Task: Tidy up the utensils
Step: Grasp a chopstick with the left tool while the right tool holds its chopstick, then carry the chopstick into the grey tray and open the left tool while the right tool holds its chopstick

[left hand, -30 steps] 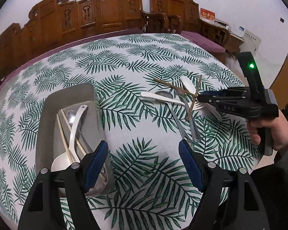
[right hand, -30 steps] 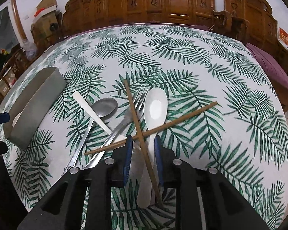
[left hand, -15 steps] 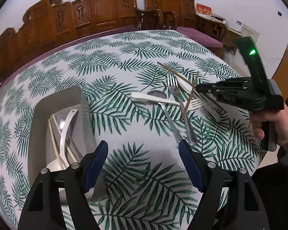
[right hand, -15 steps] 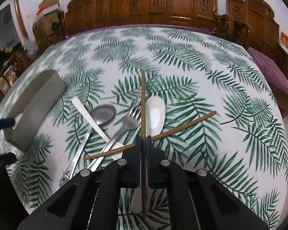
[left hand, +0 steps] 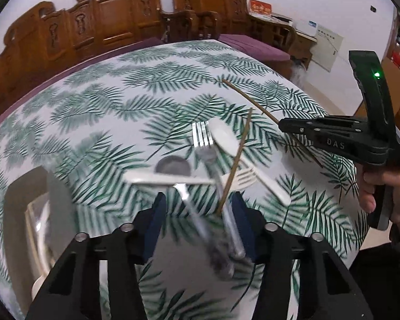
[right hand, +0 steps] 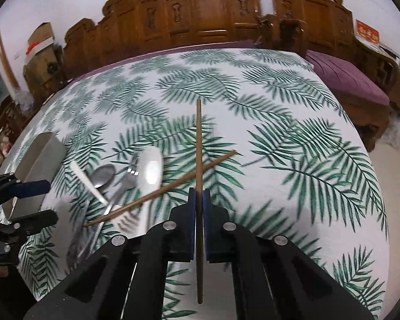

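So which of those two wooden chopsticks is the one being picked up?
Start at the leaf-print tablecloth and find the utensil pile beside the grey tray. One chopstick lies slanted across that pile. The held chopstick is the other: pinched in the right gripper, pointing straight away.

My chopstick (right hand: 198, 144) looks like matt brown wood. The fork (left hand: 200, 136) at mid-frame is shiny metal; the spoon (right hand: 150, 169) beside it is glossy white, perhaps plastic. The surface (right hand: 293, 186) wears smooth leaf-print cloth. My tongs (right hand: 199, 224) are matt black plastic.
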Available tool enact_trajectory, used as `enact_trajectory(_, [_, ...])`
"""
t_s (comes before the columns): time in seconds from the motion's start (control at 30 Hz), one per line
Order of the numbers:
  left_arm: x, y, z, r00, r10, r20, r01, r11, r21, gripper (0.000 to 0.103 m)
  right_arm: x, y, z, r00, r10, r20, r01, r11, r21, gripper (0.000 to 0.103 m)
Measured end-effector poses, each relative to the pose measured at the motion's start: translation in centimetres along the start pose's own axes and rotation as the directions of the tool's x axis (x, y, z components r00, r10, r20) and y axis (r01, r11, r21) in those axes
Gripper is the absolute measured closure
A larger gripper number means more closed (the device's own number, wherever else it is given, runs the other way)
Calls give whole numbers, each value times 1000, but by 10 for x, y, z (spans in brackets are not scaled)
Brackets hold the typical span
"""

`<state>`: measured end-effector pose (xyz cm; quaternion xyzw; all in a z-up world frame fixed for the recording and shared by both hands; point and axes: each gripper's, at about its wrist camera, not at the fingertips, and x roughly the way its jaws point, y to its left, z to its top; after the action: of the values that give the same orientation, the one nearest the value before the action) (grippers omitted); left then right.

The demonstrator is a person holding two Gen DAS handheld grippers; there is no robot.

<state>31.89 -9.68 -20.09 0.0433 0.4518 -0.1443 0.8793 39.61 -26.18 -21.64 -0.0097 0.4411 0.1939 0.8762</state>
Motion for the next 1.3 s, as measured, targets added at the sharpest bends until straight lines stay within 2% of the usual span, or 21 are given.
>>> enact_trajectory(0.1, [17,-7,9,1000,-25,-13,26,1000,8,63,1,-9,0,1000,-6,-2,6,1000,18,97])
enact_trajectory(0.17, [30,-12,15,999,-37,-25,38,999,17,71,2,-13,0,1000,-6,-2,6,999,31,97])
enact_trajectory(0.23, [39,-15,20,998,-47,-34,48,999,19,74,1,-18,0,1000,-4,0,4,999,46,97])
enact_trajectory(0.6, [80,-27,39,994,-76,-81,78,996,29,80,3,-23,0,1000,10,-4,-9,997,76,97])
enact_trajectory(0.7, [82,-30,41,994,-70,-80,74,996,41,82,4,-22,0,1000,13,-5,-13,997,74,97])
enact_trajectory(0.83, [82,-32,43,993,-75,-89,80,996,50,93,4,-20,0,1000,17,-6,-17,997,70,97])
enact_trajectory(1.03, [85,-35,41,988,-73,-135,83,994,66,93,4,-18,0,1000,18,-5,-17,998,68,97])
enact_trajectory(1.3, [79,-35,40,992,-63,-108,69,996,61,99,4,-15,1,1000,23,-3,-22,998,61,97])
